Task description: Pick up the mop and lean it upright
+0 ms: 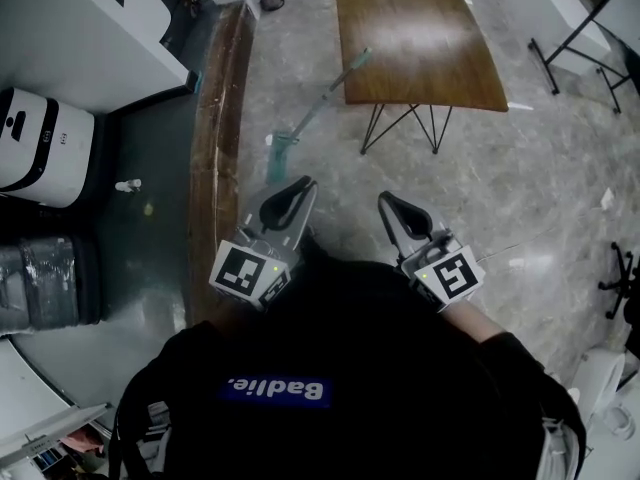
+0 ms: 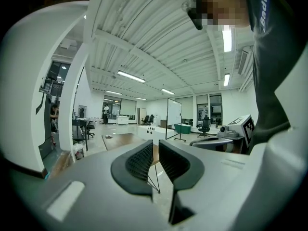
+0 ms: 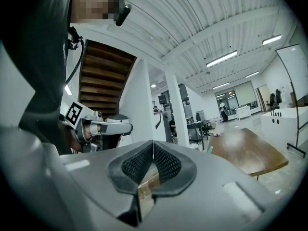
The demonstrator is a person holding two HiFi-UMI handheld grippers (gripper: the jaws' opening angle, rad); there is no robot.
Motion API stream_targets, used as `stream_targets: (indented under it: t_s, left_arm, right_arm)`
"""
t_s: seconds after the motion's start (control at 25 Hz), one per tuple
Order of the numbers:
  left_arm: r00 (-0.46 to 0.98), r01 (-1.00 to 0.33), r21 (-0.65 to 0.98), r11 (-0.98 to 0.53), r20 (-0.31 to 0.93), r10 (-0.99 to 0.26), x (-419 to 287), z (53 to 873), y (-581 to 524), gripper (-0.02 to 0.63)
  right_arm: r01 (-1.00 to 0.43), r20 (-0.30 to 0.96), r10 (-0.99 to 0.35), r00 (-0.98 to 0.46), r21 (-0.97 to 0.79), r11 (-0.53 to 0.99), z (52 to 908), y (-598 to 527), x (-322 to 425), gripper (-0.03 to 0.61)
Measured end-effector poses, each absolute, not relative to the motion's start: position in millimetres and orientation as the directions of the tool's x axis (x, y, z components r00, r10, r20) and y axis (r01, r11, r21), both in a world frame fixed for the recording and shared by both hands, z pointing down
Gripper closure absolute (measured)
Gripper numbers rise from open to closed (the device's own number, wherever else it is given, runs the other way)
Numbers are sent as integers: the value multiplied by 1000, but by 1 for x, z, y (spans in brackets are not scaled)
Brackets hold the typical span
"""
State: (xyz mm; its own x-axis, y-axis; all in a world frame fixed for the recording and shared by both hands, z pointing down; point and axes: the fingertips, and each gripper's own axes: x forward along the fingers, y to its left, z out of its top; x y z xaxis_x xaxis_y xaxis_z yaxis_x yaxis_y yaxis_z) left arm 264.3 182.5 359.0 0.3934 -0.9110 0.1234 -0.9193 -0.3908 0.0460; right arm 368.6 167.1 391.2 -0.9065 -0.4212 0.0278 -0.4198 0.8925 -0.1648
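The mop (image 1: 318, 100) has a teal handle that slants up from its head on the floor (image 1: 282, 154) to the near left edge of the wooden table (image 1: 420, 38), where its top rests. Both grippers are held close to my chest, well short of the mop. My left gripper (image 1: 304, 184) points toward the mop head; in the left gripper view (image 2: 153, 146) a narrow gap shows between its pads, with nothing in it. My right gripper (image 1: 384, 200) has its tips touching (image 3: 153, 145) and holds nothing.
A raised wooden strip (image 1: 215, 148) runs along the floor left of the mop. A white machine (image 1: 40, 143) and a dark wrapped cylinder (image 1: 45, 283) stand at the left. A black chair base (image 1: 620, 278) is at the right edge. The table stands on thin black legs (image 1: 405, 128).
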Motion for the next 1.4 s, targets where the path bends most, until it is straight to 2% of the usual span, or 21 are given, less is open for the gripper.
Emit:
stream_targets:
  t_s: [0.96, 1.4]
  left_arm:
    - [599, -800, 141, -584, 121, -791, 120, 394, 54, 515]
    - [603, -797, 150, -585, 144, -785, 100, 411, 9, 489]
  right_arm:
    - [-560, 140, -544, -828, -138, 817, 403, 62, 202, 568]
    - [-561, 177, -538, -824, -124, 819, 412, 35, 185, 568]
